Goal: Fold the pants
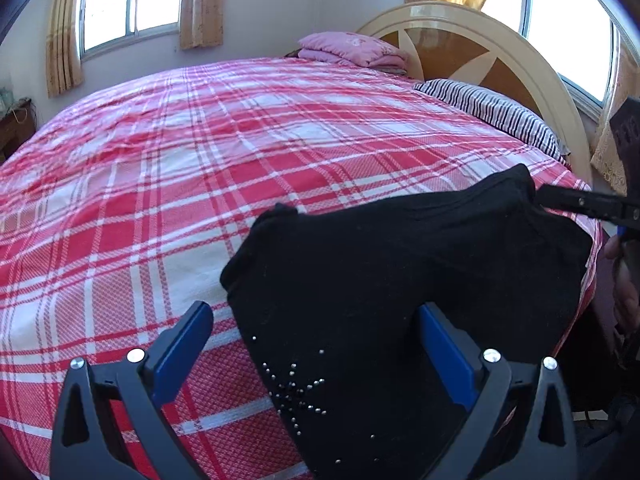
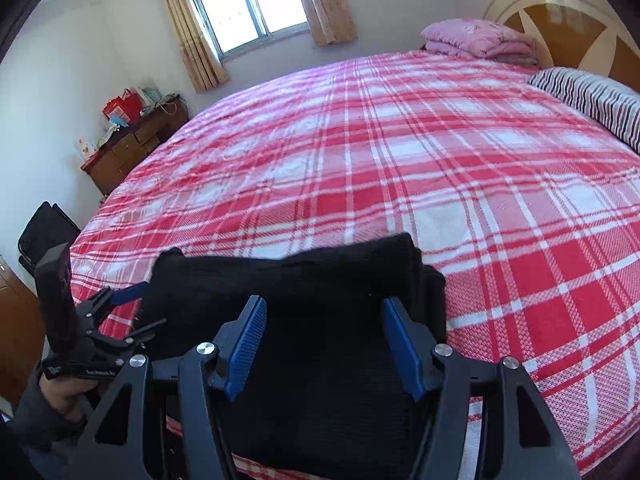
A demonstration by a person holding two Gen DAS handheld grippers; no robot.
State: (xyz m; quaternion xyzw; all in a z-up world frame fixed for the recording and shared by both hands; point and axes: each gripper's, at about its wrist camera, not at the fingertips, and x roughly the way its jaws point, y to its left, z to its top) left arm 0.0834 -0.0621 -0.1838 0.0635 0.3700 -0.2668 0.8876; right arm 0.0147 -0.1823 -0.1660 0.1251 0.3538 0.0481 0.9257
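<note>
the pants [image 1: 400, 280] lie in a black, already doubled bundle at the near edge of the bed [image 1: 200, 160], toward the corner by the headboard [image 1: 460, 40], with a studded star pattern on the part nearest the left gripper [image 1: 316, 344]. that gripper hangs over the near end of the cloth with its jaws spread wide; one blue pad sits over bare bedspread, the other over the fabric, and nothing is pinched. the right gripper [image 2: 324, 344] also stands open above the bundle, its pads apart with black cloth beneath them but not squeezed. from the left wrist view its dark tip reaches the far corner of the pants; whether it touches there i cannot tell.

the step in hand looks like a late fold, or tidying the folded stack. next, each gripper would need to settle on an edge, close on the layers together, and carry them over evenly so the stack does not slip toward the bed's edge.
</note>
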